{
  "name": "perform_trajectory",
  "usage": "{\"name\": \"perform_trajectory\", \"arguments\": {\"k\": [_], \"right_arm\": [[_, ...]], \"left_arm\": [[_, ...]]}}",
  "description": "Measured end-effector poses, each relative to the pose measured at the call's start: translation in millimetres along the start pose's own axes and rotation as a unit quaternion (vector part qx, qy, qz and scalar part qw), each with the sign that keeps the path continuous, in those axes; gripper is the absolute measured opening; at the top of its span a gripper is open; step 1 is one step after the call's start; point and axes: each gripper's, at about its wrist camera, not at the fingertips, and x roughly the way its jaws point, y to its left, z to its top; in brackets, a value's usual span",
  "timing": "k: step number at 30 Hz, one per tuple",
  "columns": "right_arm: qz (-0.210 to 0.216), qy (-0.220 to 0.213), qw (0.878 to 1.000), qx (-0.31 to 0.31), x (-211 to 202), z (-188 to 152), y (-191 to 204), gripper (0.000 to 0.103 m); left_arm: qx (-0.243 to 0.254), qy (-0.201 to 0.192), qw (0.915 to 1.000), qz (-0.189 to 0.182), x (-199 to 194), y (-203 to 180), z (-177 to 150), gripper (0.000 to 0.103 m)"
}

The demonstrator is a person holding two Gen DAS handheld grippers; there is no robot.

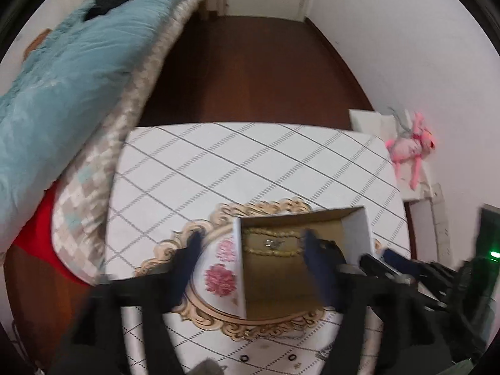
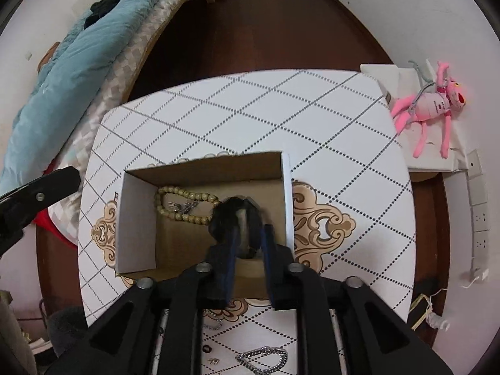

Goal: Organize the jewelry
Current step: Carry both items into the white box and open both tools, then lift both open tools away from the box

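An open cardboard box stands on the patterned table. Inside lie a beige bead necklace and a small silver piece; both show in the left wrist view, the beads and the silver piece. My right gripper is inside the box, shut on a dark fluffy hair tie. My left gripper is open, its fingers astride the box's left wall. A silver chain bracelet, small rings and another silver chain lie on the table near me.
A bed with a blue quilt lies left of the table. A pink plush toy rests on a white box at the right. Wall sockets are at the right. Dark wooden floor lies beyond the table.
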Motion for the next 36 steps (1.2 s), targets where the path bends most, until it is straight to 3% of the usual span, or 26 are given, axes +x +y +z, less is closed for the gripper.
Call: {"name": "perform_trajectory", "arguments": {"k": [3, 4, 6, 8, 21, 36], "right_arm": [[-0.015, -0.024, 1.0, -0.002, -16, -4, 1, 0.063], [-0.026, -0.028, 0.999, -0.004, -19, -7, 1, 0.069], [-0.048, -0.031, 0.998, -0.01, -21, -12, -1, 0.092], [-0.074, -0.03, 0.997, -0.018, -19, -18, -2, 0.1], [-0.113, -0.042, 0.992, -0.042, -5, -48, -10, 0.103], [-0.122, -0.131, 0.983, -0.034, -87, -80, -7, 0.103]], "left_arm": [[-0.003, -0.013, 0.9997, 0.021, -1, 8, -9, 0.081], [-0.005, -0.015, 0.9996, 0.024, 0, 10, -13, 0.087], [-0.009, -0.021, 0.9993, 0.03, 4, 13, -22, 0.101], [-0.012, -0.025, 0.9988, 0.04, 9, 15, -34, 0.103], [-0.011, -0.009, 0.9985, 0.053, 29, 4, -81, 0.103], [-0.006, -0.074, 0.9959, 0.052, -46, -8, -106, 0.103]]}}
